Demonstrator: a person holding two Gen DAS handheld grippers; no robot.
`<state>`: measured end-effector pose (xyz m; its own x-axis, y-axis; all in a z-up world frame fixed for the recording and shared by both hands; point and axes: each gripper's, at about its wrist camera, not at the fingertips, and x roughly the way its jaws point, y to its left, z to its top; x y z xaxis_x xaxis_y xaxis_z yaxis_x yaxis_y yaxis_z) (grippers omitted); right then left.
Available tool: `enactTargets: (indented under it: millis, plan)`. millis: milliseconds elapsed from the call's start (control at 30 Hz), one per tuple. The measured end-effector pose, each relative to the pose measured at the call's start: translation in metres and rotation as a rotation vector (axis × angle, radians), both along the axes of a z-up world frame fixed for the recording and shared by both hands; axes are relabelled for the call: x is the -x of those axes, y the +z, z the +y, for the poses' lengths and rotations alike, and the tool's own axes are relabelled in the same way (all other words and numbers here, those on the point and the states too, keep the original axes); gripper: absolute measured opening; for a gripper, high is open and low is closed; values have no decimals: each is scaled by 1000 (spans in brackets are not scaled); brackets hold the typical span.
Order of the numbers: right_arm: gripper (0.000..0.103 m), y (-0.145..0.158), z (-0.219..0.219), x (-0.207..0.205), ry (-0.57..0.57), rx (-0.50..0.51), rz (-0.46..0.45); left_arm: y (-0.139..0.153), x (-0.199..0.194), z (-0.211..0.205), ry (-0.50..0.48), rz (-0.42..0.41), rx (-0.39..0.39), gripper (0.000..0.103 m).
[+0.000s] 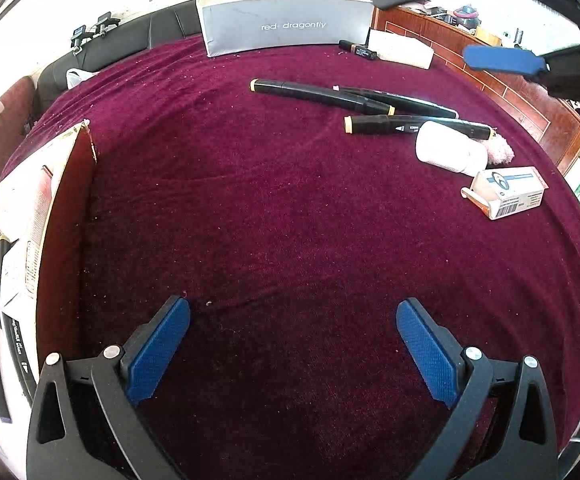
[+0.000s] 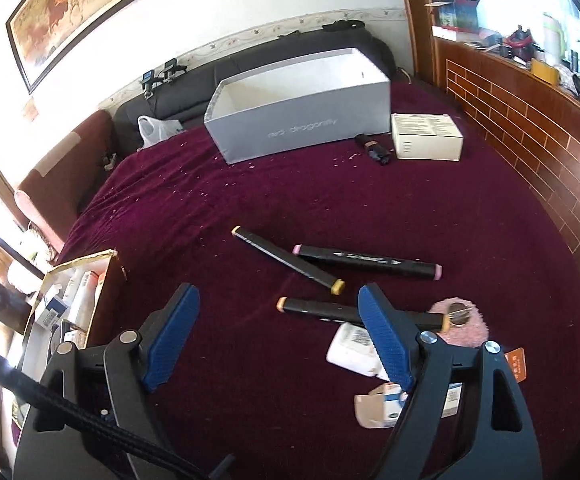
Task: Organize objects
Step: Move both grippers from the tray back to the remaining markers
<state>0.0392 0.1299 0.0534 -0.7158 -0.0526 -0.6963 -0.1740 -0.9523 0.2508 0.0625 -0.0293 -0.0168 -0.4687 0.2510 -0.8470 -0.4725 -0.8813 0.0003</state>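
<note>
Three black markers lie loose on the maroon bed cover. Beside them are a white bottle on its side and a small printed carton. An open cardboard box holding packets and markers stands at the left. My left gripper is open over bare cover just right of that box, with nothing between its pads. My right gripper is open above the nearest marker and touches nothing. One blue pad of it shows high at the right.
A grey shoe box stands open at the far edge, with a white box and a small dark bottle to its right. A pink fluffy pad lies by the markers. A wooden wall borders the right side.
</note>
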Motion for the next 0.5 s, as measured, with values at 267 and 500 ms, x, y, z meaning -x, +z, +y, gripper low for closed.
enactTargets:
  millis: [267, 500]
  plan:
    - [82, 51, -51, -8, 94, -94, 149, 0, 0, 0, 0, -1, -3, 101]
    - [82, 38, -89, 5, 202, -181, 83, -1, 0, 0, 1, -2, -8, 101]
